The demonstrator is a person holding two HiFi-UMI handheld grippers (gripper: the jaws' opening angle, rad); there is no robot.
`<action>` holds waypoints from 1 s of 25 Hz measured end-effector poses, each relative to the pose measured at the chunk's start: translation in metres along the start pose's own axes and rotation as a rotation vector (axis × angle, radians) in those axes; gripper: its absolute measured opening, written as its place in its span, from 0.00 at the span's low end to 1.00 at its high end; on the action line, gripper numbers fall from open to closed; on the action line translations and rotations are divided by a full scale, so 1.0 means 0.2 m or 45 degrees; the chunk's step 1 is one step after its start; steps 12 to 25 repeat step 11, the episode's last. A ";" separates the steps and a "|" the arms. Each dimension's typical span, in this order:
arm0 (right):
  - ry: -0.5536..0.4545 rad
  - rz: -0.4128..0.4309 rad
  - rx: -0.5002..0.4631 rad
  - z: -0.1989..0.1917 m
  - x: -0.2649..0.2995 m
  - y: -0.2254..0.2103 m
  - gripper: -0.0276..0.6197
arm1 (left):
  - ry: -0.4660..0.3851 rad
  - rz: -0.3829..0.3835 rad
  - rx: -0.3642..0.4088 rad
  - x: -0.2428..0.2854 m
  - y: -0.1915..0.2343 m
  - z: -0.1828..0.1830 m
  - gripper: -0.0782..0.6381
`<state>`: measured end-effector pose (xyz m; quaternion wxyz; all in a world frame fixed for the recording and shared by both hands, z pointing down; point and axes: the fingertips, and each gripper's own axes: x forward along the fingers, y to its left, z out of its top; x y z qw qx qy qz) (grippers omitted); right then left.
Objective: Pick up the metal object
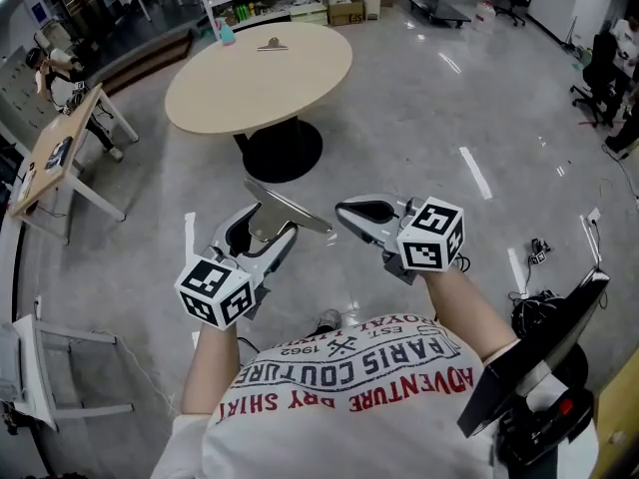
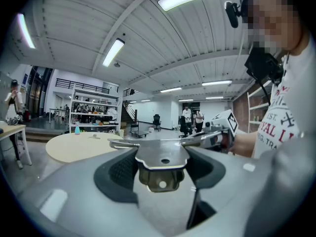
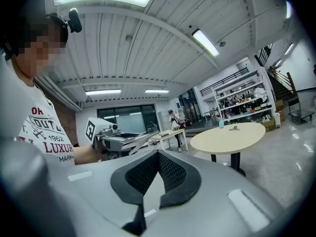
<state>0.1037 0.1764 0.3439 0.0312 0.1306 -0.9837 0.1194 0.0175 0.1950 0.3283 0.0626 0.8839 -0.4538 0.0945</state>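
Your left gripper [image 1: 268, 230] has its jaws pinched on the metal object [image 2: 160, 154] - a flat bracket with a folded, holed tab sitting between the pads. You are holding it up in front of your chest, over the floor and well apart from the round table [image 1: 200, 93]. Its long thin blade sticks out sideways past the jaws toward your right gripper [image 1: 359, 213], whose jaws are pressed together on nothing.

The piece looks stiff, thin and smooth, so it is probably light but slippery on the pads. With that blade overhanging to one side, it may try to swivel in the grip. The broad part by the tab seems the best place to hold - flat faces against the pads, near the balance point. Keep the blade level and avoid quick wrist turns.
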 end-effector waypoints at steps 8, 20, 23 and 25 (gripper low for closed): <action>0.020 0.008 0.013 -0.04 -0.03 -0.01 0.04 | 0.006 -0.006 -0.005 0.03 -0.04 -0.01 0.51; 0.025 0.017 0.009 -0.03 -0.04 -0.01 0.04 | 0.004 0.000 0.007 0.04 -0.06 0.00 0.51; 0.025 0.017 0.009 -0.03 -0.04 -0.01 0.04 | 0.004 0.000 0.007 0.04 -0.06 0.00 0.51; 0.025 0.017 0.009 -0.03 -0.04 -0.01 0.04 | 0.004 0.000 0.007 0.04 -0.06 0.00 0.51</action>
